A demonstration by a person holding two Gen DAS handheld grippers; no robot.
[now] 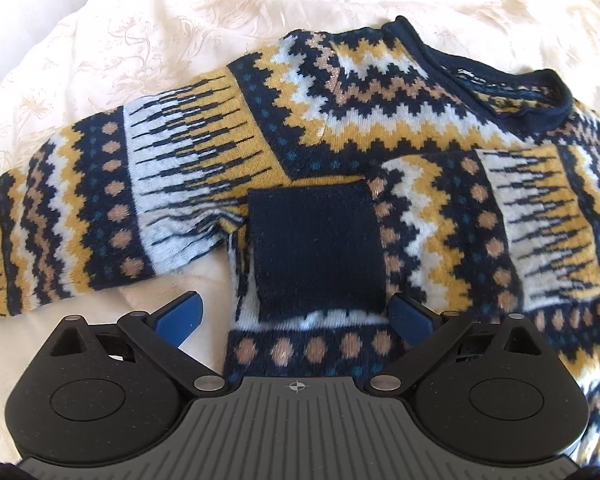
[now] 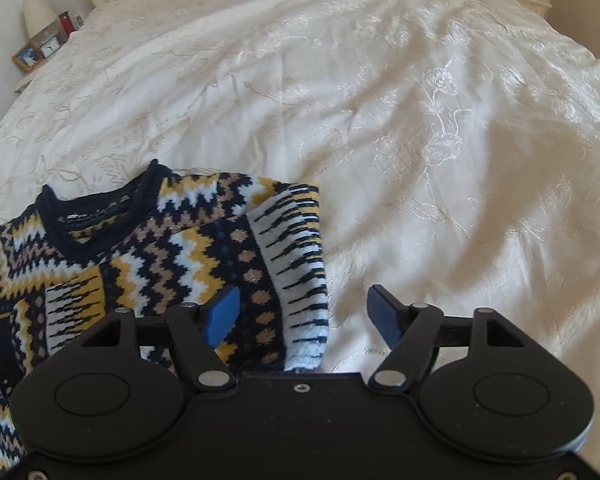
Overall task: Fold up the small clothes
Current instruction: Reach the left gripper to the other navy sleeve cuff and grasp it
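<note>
The left gripper (image 1: 296,316) hung with fingers spread wide either side of the navy ribbed cuff (image 1: 314,252), and the right gripper (image 2: 302,314) gaped, holding nothing, over the folded-in sleeve's edge. The navy, mustard and white zigzag-knit sweater (image 2: 140,256) lay on the cream embroidered bedspread (image 2: 420,120). The thick knit might spring back, letting that sleeve slide off.

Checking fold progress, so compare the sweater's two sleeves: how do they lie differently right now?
The right sleeve is folded in across the sweater's chest, while the left sleeve stretches out sideways onto the bedspread. The right sleeve's navy cuff shows plainly on the body; the left sleeve's cuff runs out of view. Both share the same navy, mustard and white zigzag knit.
</note>
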